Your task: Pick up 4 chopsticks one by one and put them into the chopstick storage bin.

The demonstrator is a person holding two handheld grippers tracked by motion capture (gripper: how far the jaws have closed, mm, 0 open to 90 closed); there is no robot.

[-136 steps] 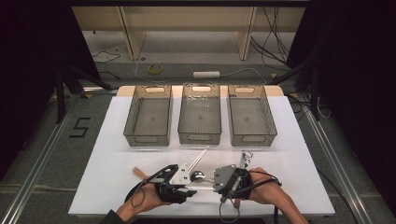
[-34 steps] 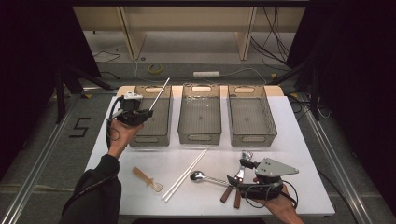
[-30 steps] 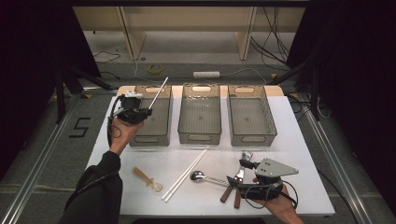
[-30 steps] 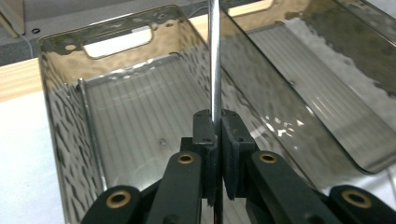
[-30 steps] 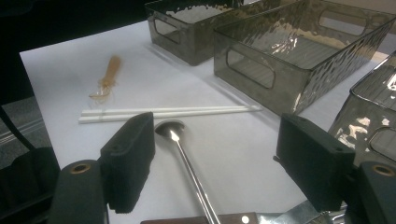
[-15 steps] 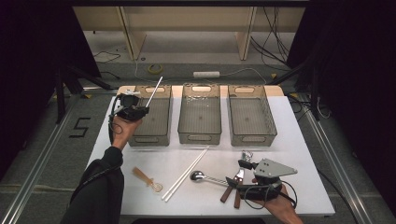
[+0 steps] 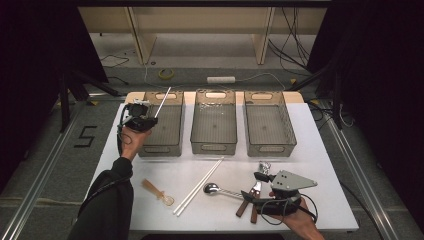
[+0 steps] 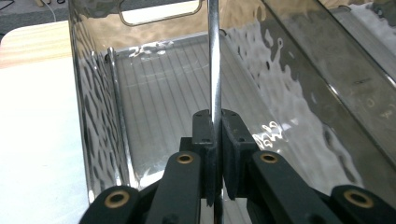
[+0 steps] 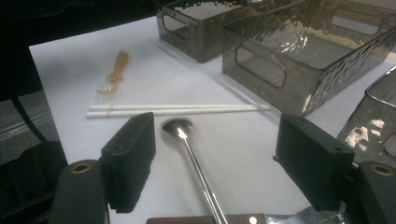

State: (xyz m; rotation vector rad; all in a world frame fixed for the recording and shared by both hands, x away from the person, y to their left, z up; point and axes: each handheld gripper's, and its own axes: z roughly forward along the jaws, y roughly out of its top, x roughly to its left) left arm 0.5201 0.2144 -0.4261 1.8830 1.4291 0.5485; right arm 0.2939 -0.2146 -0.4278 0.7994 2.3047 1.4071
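My left gripper [image 7: 150, 119] hovers over the near left corner of the left bin [image 7: 157, 149], shut on a thin metal chopstick [image 7: 161, 102] that slants up and away. In the left gripper view the jaws [image 8: 215, 121] pinch that chopstick [image 8: 214, 65] above the bin's ribbed floor [image 8: 163, 102]. Another thin metal stick [image 8: 114, 93] seems to lie along the bin's left wall. My right gripper [image 7: 252, 190] rests at the front right of the table, open, with a metal spoon [image 9: 187, 140] lying between its jaws [image 9: 219, 140], untouched.
The middle bin [image 7: 212, 147] and right bin [image 7: 272, 148] stand in a row beside the left one. Two white chopsticks [image 7: 199, 186], an amber spoon [image 7: 157, 191], the metal spoon [image 7: 216, 189] and brown-handled knives [image 7: 245, 205] lie on the white table [image 7: 320, 150].
The left gripper carried the metal chopstick from the table's front to the left bin; over the last second it sank slightly and the stick's tip swung left. The right gripper stayed still.
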